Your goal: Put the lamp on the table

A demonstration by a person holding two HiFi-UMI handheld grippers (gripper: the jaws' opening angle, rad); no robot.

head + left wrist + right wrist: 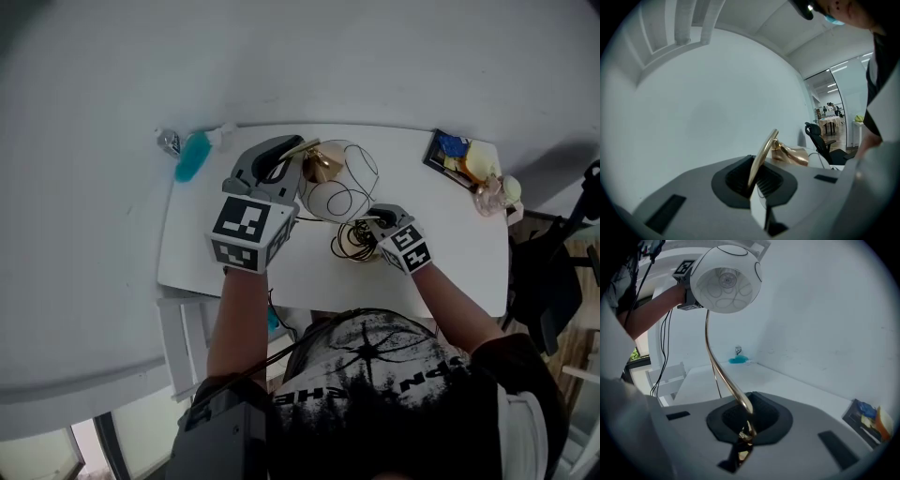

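Observation:
The lamp has a white globe shade (339,184) (725,278) with thin wire loops, a brass fitting (323,168) (790,153) and a curved brass stem (719,371). It hangs tilted over the white table (450,253). My left gripper (296,152) (757,183) is shut on a flat brass part (762,154) next to the fitting. My right gripper (373,218) (745,427) is shut on the lower end of the stem. A coil of dark cord (352,240) lies on the table below the shade.
A teal bottle (193,156) (737,360) and a small metal piece (169,142) sit at the table's far left corner. Books and small items (469,161) (868,416) fill the far right corner. A black chair (553,272) stands right of the table, white slats (183,347) left.

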